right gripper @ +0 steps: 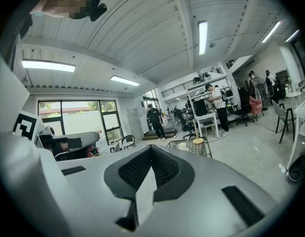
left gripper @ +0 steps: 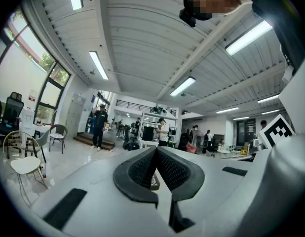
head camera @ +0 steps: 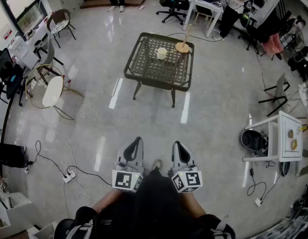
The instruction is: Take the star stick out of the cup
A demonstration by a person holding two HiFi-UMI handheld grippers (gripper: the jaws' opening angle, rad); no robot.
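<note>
Both grippers were held low against the person's body, well short of the table (head camera: 154, 82). The left gripper (head camera: 136, 142) had its jaws pressed together at the tips with nothing between them, and the right gripper (head camera: 178, 146) was the same.

The table stood straight ahead across open floor, well apart from both. At its far right corner a thin upright rod, probably the star stick (head camera: 185, 35), rose from a tan disc (head camera: 182, 47). The cream cup (head camera: 161, 53) sat just left of it, toward the table's middle. The rod seemed to stand beside the cup rather than in it, but it was too small to be sure.

Its long axis ran vertical, top pointing up, so a straight upward lift looked right. The right gripper lay slightly nearer that corner.
</note>
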